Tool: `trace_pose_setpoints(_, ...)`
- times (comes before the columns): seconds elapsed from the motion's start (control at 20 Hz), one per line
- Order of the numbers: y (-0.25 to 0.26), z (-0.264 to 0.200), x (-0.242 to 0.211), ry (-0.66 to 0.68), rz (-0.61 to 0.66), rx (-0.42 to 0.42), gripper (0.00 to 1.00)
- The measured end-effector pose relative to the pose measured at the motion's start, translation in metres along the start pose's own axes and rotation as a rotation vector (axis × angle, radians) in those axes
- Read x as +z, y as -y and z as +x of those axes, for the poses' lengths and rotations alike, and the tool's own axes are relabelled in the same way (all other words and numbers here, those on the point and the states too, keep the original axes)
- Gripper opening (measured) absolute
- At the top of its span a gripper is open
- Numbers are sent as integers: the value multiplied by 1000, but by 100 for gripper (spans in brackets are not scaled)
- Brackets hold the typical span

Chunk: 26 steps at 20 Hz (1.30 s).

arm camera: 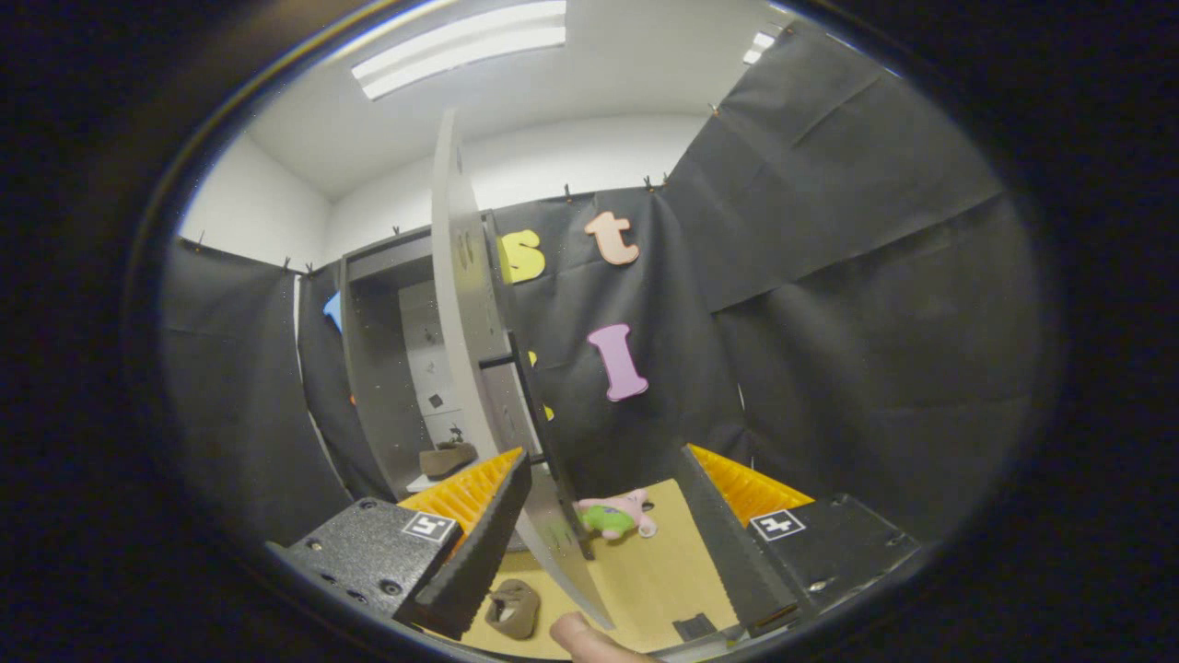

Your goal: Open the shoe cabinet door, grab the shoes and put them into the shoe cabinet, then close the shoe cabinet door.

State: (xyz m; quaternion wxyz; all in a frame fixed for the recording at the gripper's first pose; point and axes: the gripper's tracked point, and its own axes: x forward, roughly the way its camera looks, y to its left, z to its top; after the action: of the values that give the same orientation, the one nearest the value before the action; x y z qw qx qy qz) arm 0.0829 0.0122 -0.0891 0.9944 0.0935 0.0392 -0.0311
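The gripper (603, 516) is spread wide, holding nothing — the cabinet door (470, 304) stands edge-on between its fingers, swung open. One shoe (449, 458) sits inside the cabinet (387, 368); another shoe (513, 609) lies on the floor (663, 571) below the fingers — probably next. A plush toy (615, 515) lies beyond.

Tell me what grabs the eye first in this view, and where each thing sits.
The open cabinet door dominates, standing edge-on between the spread fingers of the gripper. Beyond the left finger, one brown shoe rests inside the shoe cabinet, while another shoe lies on the floor close to the fingers. A pink and green plush toy lies on the floor just past the door.
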Motion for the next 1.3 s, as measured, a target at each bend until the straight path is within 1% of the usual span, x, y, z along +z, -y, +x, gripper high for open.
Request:
trace_pose_setpoints(0.15,-23,-16,-12,13,10,47,100)
trace_pose_setpoints(0.35,-56,-29,-42,5,-115,95,100)
trace_pose_setpoints(0.45,-72,-23,-63,-37,-163,128,100)
trace_pose_setpoints(0.55,-80,-13,-80,-79,-183,161,100)
trace_pose_setpoints(0.65,-83,-8,-99,-121,-206,175,100)
trace_pose_setpoints(0.85,-100,11,-153,-179,-323,174,100)
trace_pose_setpoints(0.95,-104,25,-193,-238,-372,158,100)
trace_pose_setpoints(1.1,-118,48,-269,-356,-397,157,100)
trace_pose_setpoints(1.3,-114,70,-338,-465,-414,116,100)
